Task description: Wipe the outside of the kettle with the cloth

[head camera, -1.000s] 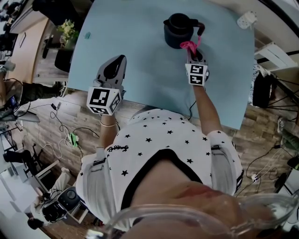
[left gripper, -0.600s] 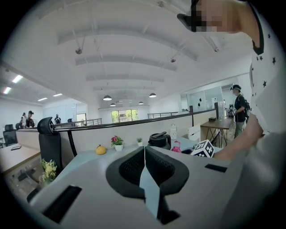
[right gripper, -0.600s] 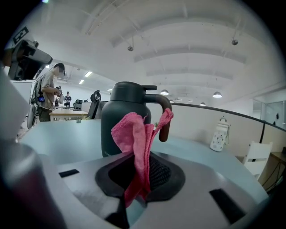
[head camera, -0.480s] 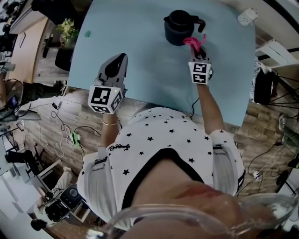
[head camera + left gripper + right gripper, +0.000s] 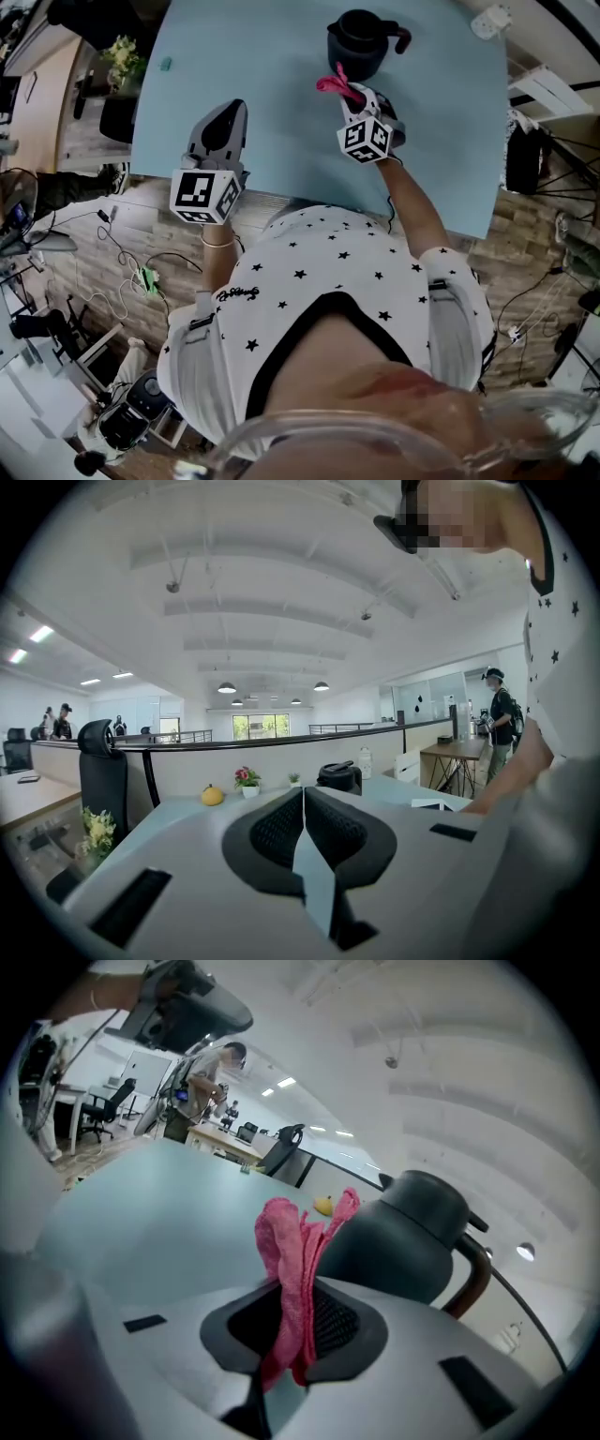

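The soft, limp cloth (image 5: 292, 1241) was pinched, bunched, in the right gripper (image 5: 298, 1321). The rigid, probably slick kettle (image 5: 403, 1241) stood just beyond its fingertips, best steadied by the handle (image 5: 469, 1286). The left gripper (image 5: 302, 822) was closed on nothing.

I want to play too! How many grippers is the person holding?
2. The left gripper is shut and empty, over the table's left side. The right gripper is near the kettle, pinching the pink cloth.

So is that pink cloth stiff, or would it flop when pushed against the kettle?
Probably floppy: the cloth bunches in soft folds where the right gripper pinches it. Likely light too, since its free end stands out unsupported.
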### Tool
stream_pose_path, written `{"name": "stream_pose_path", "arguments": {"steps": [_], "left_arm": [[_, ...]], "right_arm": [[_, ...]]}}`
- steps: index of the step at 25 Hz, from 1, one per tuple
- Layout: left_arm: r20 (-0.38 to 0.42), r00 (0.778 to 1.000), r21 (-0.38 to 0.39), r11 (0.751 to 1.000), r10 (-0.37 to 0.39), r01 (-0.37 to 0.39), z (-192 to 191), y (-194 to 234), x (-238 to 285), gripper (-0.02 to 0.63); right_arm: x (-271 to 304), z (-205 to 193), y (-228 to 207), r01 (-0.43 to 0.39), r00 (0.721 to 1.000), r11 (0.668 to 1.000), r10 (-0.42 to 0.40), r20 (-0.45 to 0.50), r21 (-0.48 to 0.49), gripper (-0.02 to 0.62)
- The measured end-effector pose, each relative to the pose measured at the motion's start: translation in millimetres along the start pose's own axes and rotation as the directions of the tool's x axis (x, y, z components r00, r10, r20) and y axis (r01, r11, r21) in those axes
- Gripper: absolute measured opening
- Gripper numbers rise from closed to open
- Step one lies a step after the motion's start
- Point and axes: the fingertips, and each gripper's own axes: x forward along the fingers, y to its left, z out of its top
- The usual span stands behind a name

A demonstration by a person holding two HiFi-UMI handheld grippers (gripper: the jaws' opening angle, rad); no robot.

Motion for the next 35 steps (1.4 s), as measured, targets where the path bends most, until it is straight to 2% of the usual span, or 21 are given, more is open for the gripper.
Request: {"name": "stream_pose_path", "arguments": {"steps": [8,13,18,26,35], "left_arm": [[-0.011,0.998,-0.033,0.998,0.060,-0.060,-9.4,19.2,-18.1,0.031],[-0.010,0.999,-0.039,0.998,0.053,-0.053,-9.8,23.5,-17.4,0.031],[-0.007,0.999,-0.035,0.999,0.035,-0.036,-7.0,17.1,-9.9,0.031],[-0.004,1.000,-0.029,0.999,0.025,-0.025,-2.7,11.0,-3.5,0.031],[-0.012,0.999,-0.026,0.999,0.045,-0.046,-2.6,8.6,-3.8,0.031]], "right_arm": [[22.0,-13.2,-3.4,0.020,0.996,0.996,-0.028,-0.082,-0.091,0.054],[19.8,-18.9,-14.9,0.046,0.994,0.996,-0.054,-0.097,-0.079,0.054],[9.2,-32.6,-25.0,0.052,0.992,0.992,-0.064,-0.108,-0.111,0.054],[-2.3,-58.4,-47.6,0.081,0.985,0.992,-0.094,-0.145,-0.093,0.054],[-6.9,-90.4,-86.2,0.152,0.968,0.988,-0.153,-0.199,-0.022,0.054]]}}
